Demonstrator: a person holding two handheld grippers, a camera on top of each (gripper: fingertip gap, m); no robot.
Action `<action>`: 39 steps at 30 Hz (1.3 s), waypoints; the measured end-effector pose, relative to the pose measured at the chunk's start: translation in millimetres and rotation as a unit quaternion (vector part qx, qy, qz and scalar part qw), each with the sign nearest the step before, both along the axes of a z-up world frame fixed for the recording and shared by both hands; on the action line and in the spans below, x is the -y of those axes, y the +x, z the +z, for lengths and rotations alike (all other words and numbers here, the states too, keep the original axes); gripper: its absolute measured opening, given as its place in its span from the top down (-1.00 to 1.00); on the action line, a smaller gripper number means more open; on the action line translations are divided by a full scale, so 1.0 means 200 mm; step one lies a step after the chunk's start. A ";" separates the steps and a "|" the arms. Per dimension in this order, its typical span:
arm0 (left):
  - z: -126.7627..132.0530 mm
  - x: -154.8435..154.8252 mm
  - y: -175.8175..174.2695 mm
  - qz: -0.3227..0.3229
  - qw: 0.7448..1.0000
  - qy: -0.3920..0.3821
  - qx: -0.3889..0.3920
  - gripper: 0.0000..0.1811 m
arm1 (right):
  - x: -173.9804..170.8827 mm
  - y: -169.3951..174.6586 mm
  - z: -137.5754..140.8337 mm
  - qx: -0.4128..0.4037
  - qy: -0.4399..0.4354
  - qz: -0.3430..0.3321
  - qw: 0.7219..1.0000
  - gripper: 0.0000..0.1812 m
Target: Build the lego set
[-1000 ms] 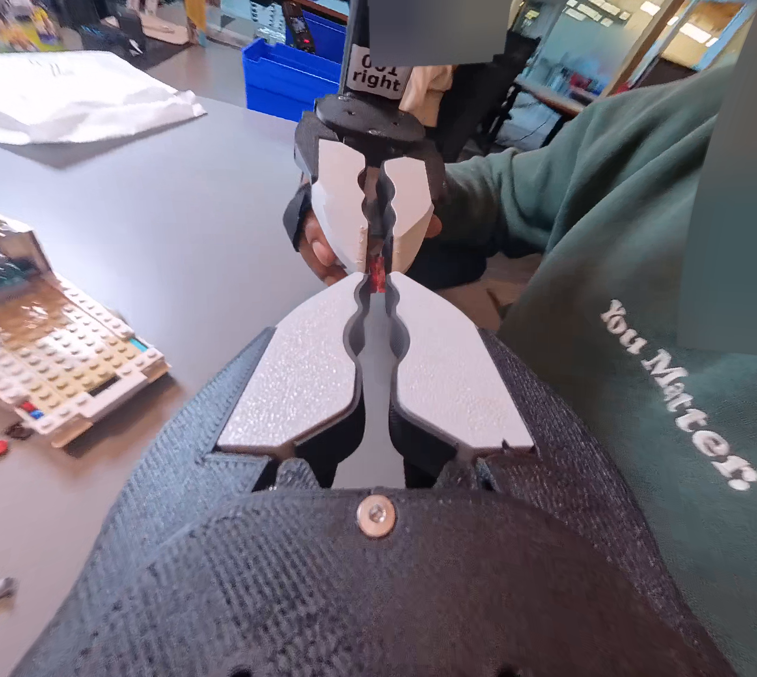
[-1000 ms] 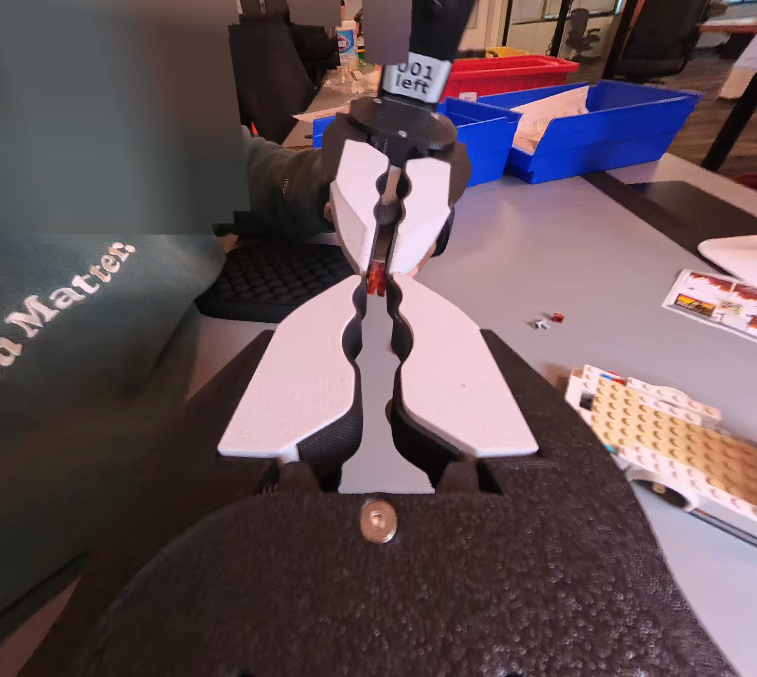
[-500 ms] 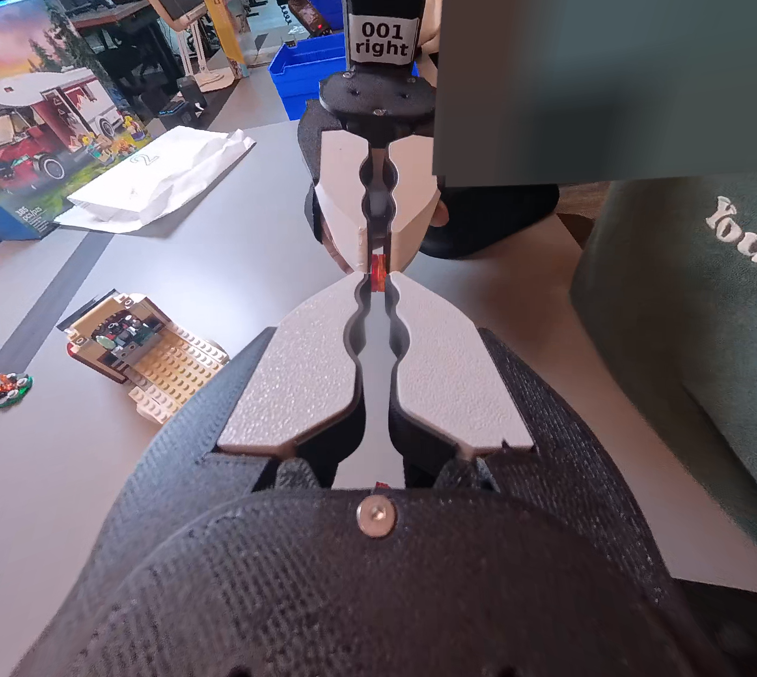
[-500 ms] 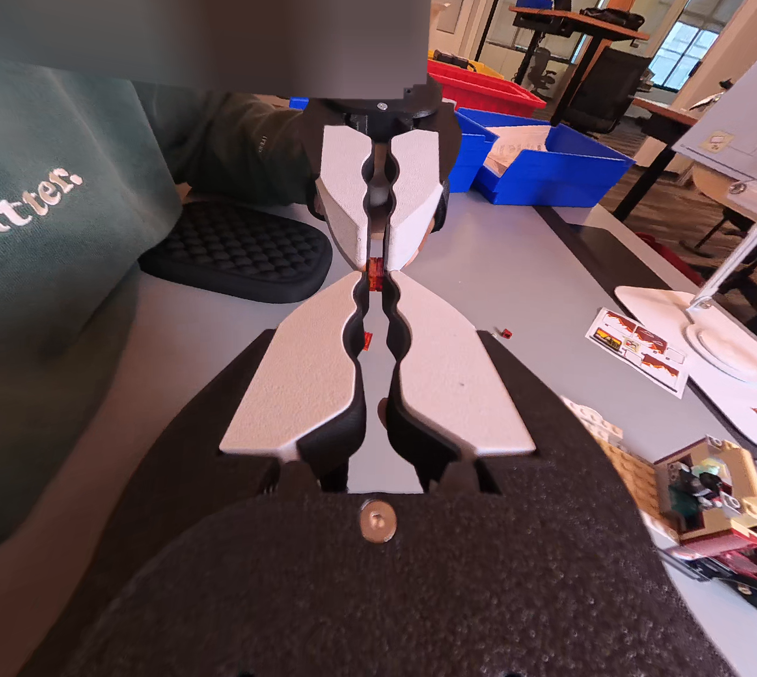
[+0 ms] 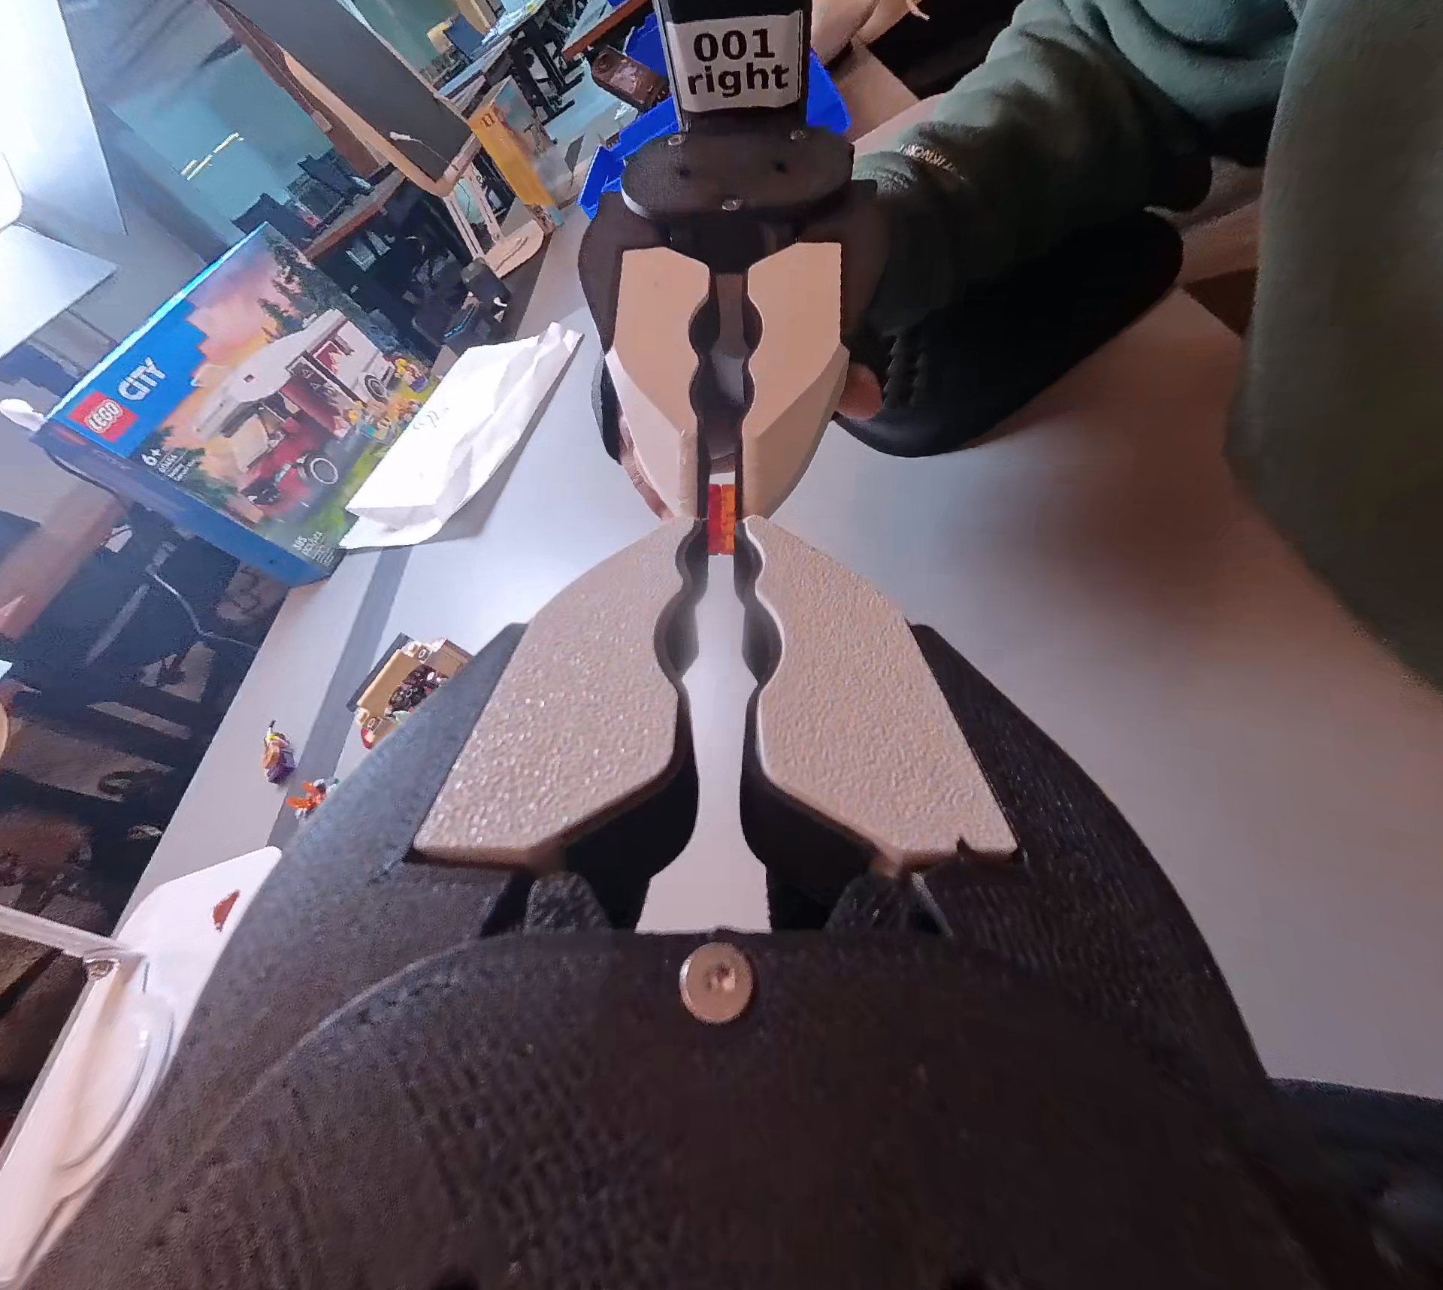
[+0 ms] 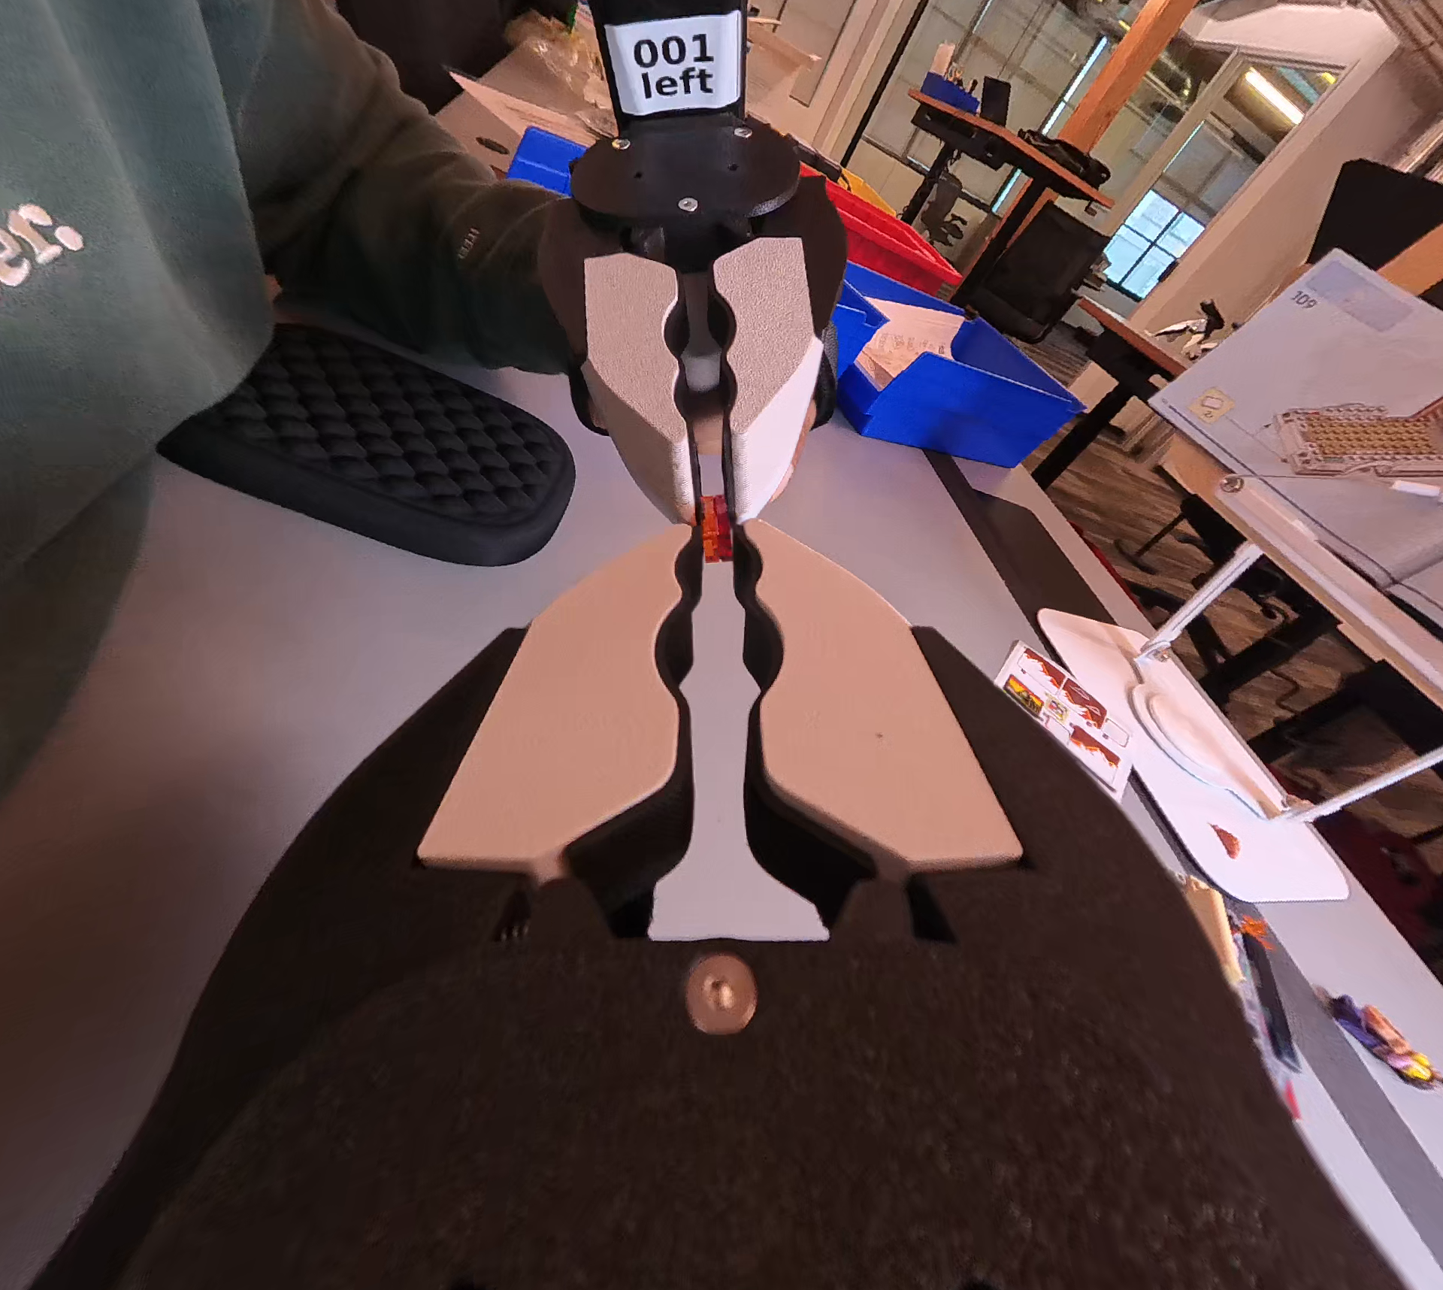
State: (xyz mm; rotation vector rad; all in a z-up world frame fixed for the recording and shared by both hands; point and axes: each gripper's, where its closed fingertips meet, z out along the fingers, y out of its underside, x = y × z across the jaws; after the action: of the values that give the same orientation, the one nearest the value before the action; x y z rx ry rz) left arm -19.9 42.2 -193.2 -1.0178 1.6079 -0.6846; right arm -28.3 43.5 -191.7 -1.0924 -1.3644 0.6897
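**Tip to tip over a red-orange piece**

Hard to tell whether one brick or two stacked: only a small red-and-orange lego piece (image 5: 720, 518) showed, mostly buried between the fingertips. Partly built camper model (image 5: 406, 686) cut off behind the left gripper's black body; minifigures (image 5: 279, 760) too small to make out. Lego box (image 5: 234, 401) and white paper bag (image 5: 468, 425) lay farther back on the grey table (image 5: 1054, 706).

Left gripper (image 5: 714, 538) narrowed to a thin gap, pinching the near end of the piece above the table. Right gripper (image 6: 717, 546) likewise nearly closed, clamped on the other end, pointed straight at its partner. Fingertips of both almost touching around the piece. Sticker sheet (image 6: 1066, 706) lay beside the white stand base (image 6: 1202, 776).
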 end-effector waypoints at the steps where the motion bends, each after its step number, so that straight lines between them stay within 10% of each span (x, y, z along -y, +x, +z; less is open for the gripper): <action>1: 0.00 0.00 0.00 -0.001 1.000 0.001 -0.002 0.93 | 0.00 0.00 0.00 0.003 0.004 0.001 1.000 0.93; 39: 0.02 0.02 0.00 0.017 0.999 -0.026 -0.020 0.93 | 0.02 0.00 0.01 -0.065 -0.084 0.052 0.993 0.93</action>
State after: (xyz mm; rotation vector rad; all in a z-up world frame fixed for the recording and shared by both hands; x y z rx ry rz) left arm -19.5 38.5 -189.8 -1.1000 1.6108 -0.6897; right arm -27.9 40.1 -189.4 -1.0942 -1.2757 0.9484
